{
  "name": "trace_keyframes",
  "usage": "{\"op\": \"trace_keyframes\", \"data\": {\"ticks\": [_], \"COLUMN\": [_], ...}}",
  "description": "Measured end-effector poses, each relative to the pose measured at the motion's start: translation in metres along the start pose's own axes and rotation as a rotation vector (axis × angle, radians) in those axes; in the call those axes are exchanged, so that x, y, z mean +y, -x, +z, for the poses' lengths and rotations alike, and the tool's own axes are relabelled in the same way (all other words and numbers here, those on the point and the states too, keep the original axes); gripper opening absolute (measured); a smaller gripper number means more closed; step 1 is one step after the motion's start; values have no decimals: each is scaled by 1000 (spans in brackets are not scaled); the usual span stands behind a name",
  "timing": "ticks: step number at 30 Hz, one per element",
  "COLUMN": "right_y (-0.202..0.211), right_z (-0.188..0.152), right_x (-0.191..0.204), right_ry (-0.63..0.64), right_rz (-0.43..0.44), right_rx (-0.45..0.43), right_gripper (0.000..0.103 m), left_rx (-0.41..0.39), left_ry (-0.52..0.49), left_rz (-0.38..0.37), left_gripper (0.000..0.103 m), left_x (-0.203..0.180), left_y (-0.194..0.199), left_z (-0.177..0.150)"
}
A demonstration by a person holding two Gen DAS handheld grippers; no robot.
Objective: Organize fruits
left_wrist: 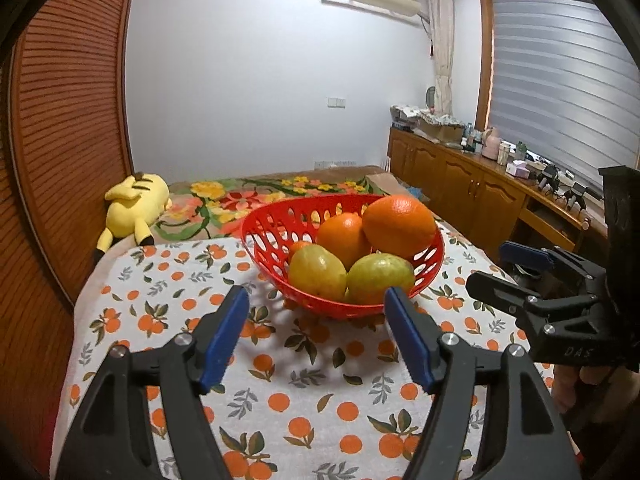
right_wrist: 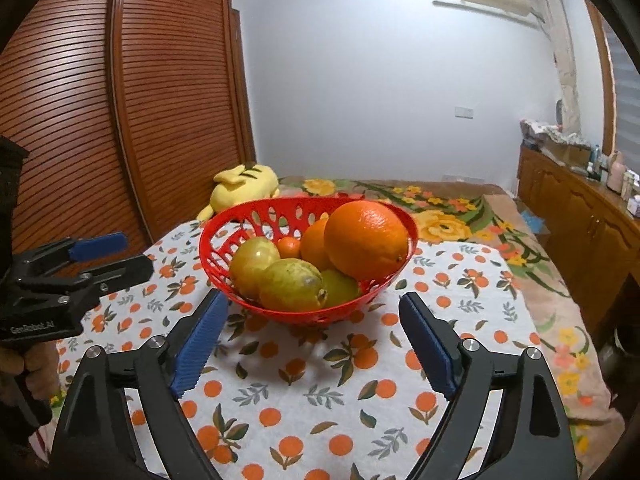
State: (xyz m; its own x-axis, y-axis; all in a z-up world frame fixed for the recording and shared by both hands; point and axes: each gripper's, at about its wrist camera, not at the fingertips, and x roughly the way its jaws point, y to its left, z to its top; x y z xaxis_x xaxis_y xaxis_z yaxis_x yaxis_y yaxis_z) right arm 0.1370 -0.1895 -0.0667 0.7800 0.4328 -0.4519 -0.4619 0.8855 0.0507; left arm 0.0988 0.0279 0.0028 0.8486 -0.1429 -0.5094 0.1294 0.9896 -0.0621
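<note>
A red perforated basket (left_wrist: 272, 236) (right_wrist: 224, 248) stands on the orange-print cloth (left_wrist: 280, 380) (right_wrist: 320, 392). It holds two big oranges (left_wrist: 400, 220) (right_wrist: 366, 236), a small tangerine (right_wrist: 289, 247) and yellow-green lemons (left_wrist: 318, 272) (right_wrist: 290, 284). My left gripper (left_wrist: 316, 300) is open and empty just in front of the basket. My right gripper (right_wrist: 314, 306) is open and empty, also in front of the basket. Each gripper shows at the edge of the other's view, the right one (left_wrist: 500, 272) and the left one (right_wrist: 120, 252).
A yellow plush toy (left_wrist: 134, 208) (right_wrist: 244, 188) lies on the floral bedspread (left_wrist: 248, 200) behind the table. A slatted wooden wardrobe (right_wrist: 120, 120) is on the left. A wooden sideboard (left_wrist: 460, 176) with clutter is on the right.
</note>
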Motion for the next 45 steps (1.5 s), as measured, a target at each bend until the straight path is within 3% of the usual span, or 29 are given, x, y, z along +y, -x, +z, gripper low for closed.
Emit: {"op": "trace_keyframes", "data": {"ticks": [5,8,11,18,45], "right_y": [13,21,29,38,47], "right_z": [4,6,7,7,2], "right_x": [0,1,3,2,0], "right_ry": [-7,-10,-6,-14,-27], "right_rz": [-28,-35,-52,-73,-88], "right_rx": [-43,-62,-80,-95,-110], "right_gripper": [94,103,103,103,103], "left_rx": [-56,-70,-81,-88,-70], "left_ry": [-15,3,19,35,29], "left_rz": [33,28,40,94,102], "left_gripper": [89,93,97,97,97], "left_x": [-1,2,5,7,9], "left_y": [17,24,31,40,44], "left_z": [4,6,7,5,-4]}}
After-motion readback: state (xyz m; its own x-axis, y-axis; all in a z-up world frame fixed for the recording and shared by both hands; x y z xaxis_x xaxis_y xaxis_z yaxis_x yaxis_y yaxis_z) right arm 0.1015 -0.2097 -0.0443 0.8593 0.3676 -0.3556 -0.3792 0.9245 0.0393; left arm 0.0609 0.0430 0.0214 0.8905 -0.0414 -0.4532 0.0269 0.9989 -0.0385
